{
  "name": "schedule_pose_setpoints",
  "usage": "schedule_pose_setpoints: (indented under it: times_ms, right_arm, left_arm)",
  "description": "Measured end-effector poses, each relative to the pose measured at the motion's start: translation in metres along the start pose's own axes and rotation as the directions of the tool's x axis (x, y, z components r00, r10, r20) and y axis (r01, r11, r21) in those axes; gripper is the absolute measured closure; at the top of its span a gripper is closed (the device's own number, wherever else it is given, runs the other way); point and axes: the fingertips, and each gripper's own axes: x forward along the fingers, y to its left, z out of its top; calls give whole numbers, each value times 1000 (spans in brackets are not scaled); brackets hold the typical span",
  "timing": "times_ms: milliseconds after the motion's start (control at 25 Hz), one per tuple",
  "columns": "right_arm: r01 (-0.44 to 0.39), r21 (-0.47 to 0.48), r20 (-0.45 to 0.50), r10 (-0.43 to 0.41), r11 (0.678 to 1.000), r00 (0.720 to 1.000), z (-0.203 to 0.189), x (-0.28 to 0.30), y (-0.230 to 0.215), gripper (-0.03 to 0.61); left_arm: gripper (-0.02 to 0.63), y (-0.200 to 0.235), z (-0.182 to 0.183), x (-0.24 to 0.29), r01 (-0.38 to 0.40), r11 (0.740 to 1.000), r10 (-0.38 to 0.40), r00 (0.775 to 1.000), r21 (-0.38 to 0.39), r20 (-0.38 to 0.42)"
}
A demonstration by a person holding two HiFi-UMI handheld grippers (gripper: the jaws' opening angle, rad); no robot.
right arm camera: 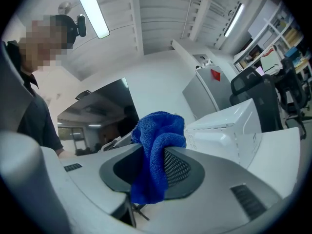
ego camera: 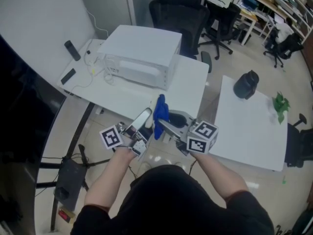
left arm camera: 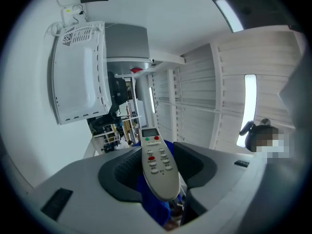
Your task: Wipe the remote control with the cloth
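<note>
A white table (ego camera: 191,84) filled the middle of the head view, and a second white table (ego camera: 249,131) stood to its right, across a strip of floor. A white microwave (ego camera: 139,55) sat on the first table, with black office chairs (ego camera: 178,13) behind it. On the second table were a black rounded object (ego camera: 246,84) and, near its far edge, a small green plant-like thing (ego camera: 279,104). Two small black devices (ego camera: 72,50) lay at the left end of the first table.

Both grippers were held up in front of the person, at the near edge of the first table. The right gripper (right arm camera: 153,172) had its jaws closed on a blue cloth (right arm camera: 158,135), which bunched above the pads and hung down below them. The left gripper (left arm camera: 160,179) had its jaws clamped on the lower part of a grey remote control (left arm camera: 155,155), whose button face and small screen pointed up and away. The cloth sat just beside the remote, on its right and partly behind it; whether they touched could not be made out.
</note>
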Motion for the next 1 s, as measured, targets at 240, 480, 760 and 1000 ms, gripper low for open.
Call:
schedule_pose_setpoints:
  times_ms: [240,480,760,1000]
  right_arm:
    - [113,-24,24,-112,993,993,17,-18,-37,449]
    - [390,-166,-136,-413,906,901,-21,-57,-77,449]
    - [475,-242,-280,-530,846,801,-81,-98,-89,449]
    - [504,-210,-339,-546,838,766,-104,-116,-92,449]
  left_arm:
    - [402,17,-25,-9,-94,980,115,987,176,-115]
    - [402,109,-21,-30,-366,542,614,787,756,-59]
    - [402,238,-52,-49,-363,258,835,549,895,-18]
    - [402,301,-71,-61,-343,207,890,456,916,-31]
